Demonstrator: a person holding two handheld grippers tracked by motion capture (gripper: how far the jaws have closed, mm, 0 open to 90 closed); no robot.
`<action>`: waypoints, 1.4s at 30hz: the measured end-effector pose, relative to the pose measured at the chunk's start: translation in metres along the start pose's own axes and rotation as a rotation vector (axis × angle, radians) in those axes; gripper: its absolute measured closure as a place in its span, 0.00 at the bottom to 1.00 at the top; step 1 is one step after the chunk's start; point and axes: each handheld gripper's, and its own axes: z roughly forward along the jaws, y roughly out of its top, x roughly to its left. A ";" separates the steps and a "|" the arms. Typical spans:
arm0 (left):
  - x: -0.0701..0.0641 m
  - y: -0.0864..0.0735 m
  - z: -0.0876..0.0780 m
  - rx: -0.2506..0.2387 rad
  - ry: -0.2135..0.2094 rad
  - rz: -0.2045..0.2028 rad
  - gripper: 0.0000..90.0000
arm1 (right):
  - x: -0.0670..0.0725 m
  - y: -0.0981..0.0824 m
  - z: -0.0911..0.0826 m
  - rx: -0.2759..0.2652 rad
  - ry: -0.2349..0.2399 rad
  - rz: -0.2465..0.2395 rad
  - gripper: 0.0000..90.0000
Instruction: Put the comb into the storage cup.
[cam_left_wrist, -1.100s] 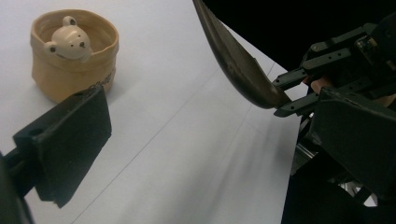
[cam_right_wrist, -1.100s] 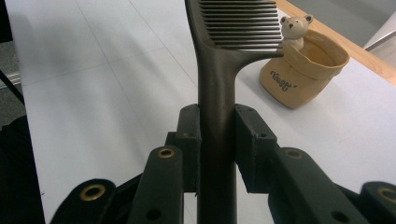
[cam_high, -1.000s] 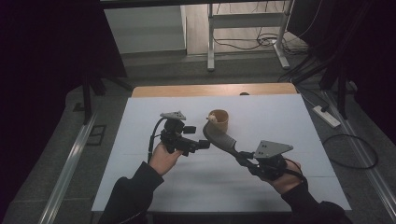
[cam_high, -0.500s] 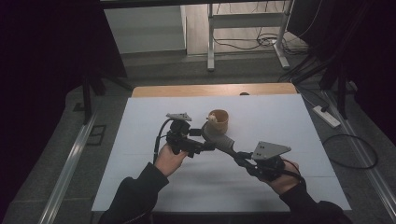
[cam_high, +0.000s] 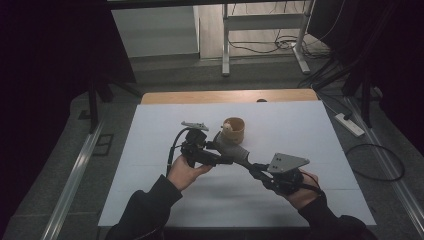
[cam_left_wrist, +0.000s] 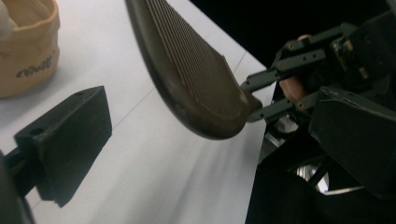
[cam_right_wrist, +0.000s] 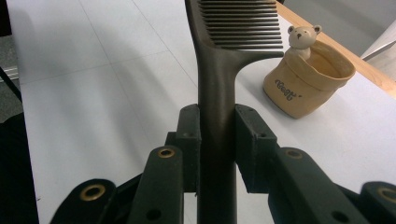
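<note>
The broad white surface with its wooden far edge carries a tan, soft-looking pot with a small bear figure at its rim, standing upright near the middle. Above the surface, just in front of that pot, the right gripper has its fingers clamped on the handle of a dark brown plastic wide-toothed comb, whose toothed end hangs beside the pot without clearly touching it. The left gripper reaches toward the comb with fingers that seem parted and empty, one black pad standing apart from the comb.
</note>
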 end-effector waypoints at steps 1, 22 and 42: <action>0.000 0.000 0.000 -0.002 -0.008 0.000 0.04 | 0.000 0.000 0.000 -0.002 -0.001 0.000 0.81; 0.009 -0.003 -0.007 -0.026 -0.122 -0.121 0.78 | 0.000 -0.001 0.000 -0.009 -0.012 -0.012 0.81; 0.013 -0.006 -0.005 -0.055 -0.213 -0.196 0.92 | 0.001 -0.004 0.004 -0.005 -0.019 -0.033 0.79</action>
